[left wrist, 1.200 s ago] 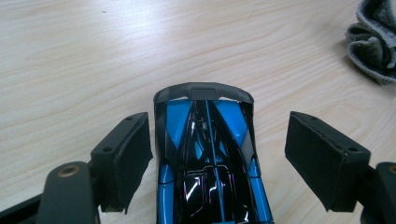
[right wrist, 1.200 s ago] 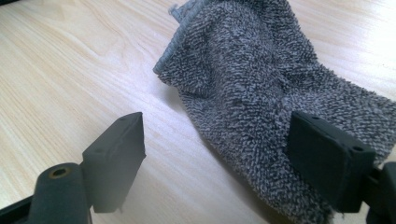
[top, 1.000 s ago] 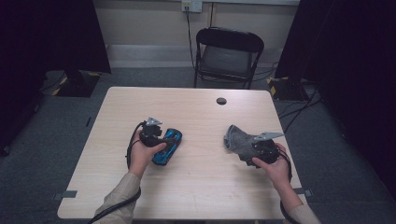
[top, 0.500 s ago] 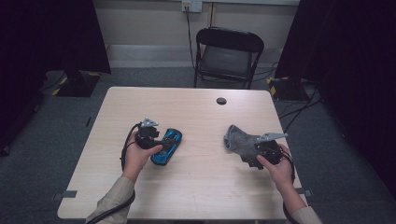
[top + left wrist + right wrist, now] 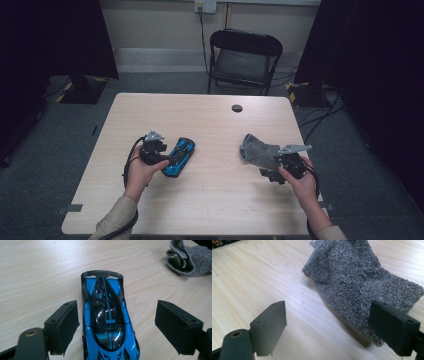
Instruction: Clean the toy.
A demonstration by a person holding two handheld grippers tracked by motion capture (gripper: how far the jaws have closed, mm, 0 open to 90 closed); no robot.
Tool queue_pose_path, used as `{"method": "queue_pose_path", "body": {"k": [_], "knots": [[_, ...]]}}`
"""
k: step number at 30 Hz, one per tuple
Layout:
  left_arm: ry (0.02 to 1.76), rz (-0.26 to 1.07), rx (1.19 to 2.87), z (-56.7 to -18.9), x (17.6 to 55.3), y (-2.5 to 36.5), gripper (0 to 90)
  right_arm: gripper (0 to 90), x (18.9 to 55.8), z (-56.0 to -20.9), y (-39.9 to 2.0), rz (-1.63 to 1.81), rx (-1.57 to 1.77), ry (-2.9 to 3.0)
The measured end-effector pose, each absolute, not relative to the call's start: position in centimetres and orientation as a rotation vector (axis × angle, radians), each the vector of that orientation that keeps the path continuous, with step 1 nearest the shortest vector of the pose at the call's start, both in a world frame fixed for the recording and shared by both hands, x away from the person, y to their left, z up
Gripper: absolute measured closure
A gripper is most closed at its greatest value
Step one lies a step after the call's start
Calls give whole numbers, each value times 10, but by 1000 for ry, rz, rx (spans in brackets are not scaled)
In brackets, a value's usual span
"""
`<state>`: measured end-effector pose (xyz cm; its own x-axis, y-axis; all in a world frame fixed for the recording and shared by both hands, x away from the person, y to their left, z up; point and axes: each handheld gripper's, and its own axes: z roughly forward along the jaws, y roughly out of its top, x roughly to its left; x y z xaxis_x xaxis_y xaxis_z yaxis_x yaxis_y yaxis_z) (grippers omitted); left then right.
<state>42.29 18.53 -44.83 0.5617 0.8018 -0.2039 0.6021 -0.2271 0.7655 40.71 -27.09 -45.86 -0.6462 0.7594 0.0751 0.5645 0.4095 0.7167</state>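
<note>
Glossy blue plastic with black glass-like panels filled the space between the jaws of my left gripper (image 5: 116,327): the toy car (image 5: 108,322) lay flat on the table, nose toward me, and the pads stood clear of both its flanks. Those jaws had just been opening around it, and against the high view of a second ago the hand had drawn a little to the left while the car kept its place, so I judged the car set down and let go (that step done, as I read it). Smooth and hard, with a thin curved rear wing, it looked likely to skid rather than give. My right gripper (image 5: 337,327) also stood wide, its pads apart, with a corner of the grey sock (image 5: 359,282) lying between them unpinched: nubbly terry, soft, crumpled and folded over at the cuff. Farther off ran the pale wood-grain table (image 5: 210,112), a small dark disc (image 5: 237,108) near its far edge, and beyond it a black folding chair (image 5: 243,60).
</note>
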Motion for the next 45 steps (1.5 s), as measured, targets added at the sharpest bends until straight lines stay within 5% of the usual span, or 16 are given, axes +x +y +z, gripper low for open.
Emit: {"method": "queue_pose_path", "body": {"k": [45], "knots": [[1127, 265, 1940, -462, 369, 226, 183, 142, 375, -465, -281, 1117, 1161, 2445]]}}
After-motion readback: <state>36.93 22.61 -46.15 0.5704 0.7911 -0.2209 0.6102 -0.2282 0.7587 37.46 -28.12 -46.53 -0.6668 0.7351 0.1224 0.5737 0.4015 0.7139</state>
